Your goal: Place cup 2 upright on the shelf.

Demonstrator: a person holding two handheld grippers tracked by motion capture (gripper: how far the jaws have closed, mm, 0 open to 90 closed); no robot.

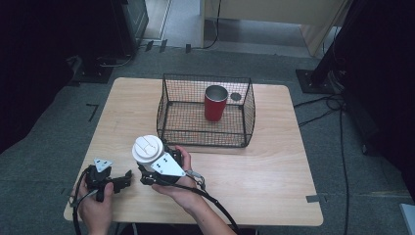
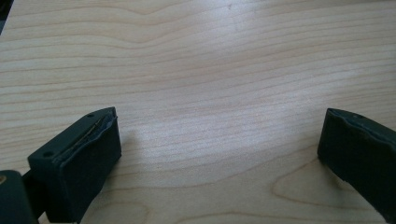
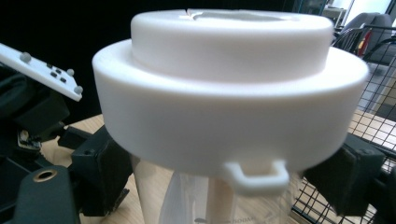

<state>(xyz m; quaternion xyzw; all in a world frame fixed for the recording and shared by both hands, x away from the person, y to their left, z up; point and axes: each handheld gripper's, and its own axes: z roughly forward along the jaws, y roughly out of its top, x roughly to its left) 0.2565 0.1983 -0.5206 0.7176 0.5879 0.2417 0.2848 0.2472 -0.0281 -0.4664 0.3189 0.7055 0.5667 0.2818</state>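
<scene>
- High view: a light wooden tabletop (image 1: pixel 254 166) is seen from above, with a black wire basket (image 1: pixel 205 110) set at its 12 o'clock half.
- A red cup (image 1: pixel 216 103) with a metallic inside is stood upright in the basket, toward the basket's 1 o'clock corner.
- A small dark round spot (image 1: pixel 236 96) is seen just at 2 o'clock of the red cup; what it is cannot be told.
- The right gripper (image 1: pixel 147 171) is held in the right hand (image 1: pixel 183 188) near the tabletop's 7 o'clock area, just at 6 o'clock of the basket's near rim.
- A clear tumbler with a white lid (image 1: pixel 147 149) is clamped between the right gripper's jaws; the lid is seen from above as a white disc.
- Right gripper view: the white lid (image 3: pixel 229 98) is seen very close, with a small tab at its lower edge and the clear wall of the tumbler below it; black jaws are pressed in from both sides under the lid.
- The basket mesh (image 3: pixel 373 116) is seen at 3 o'clock in that view, and the other gripper's grey plate (image 3: pixel 42 70) at 9 o'clock.
- The left gripper (image 1: pixel 128 177) is held in the left hand (image 1: pixel 95 205) at the tabletop's 7 o'clock corner, just beside the right gripper.
- Left gripper view: the jaws are spread wide apart, with bare wood grain (image 2: pixel 210 93) between them and nothing held.
</scene>
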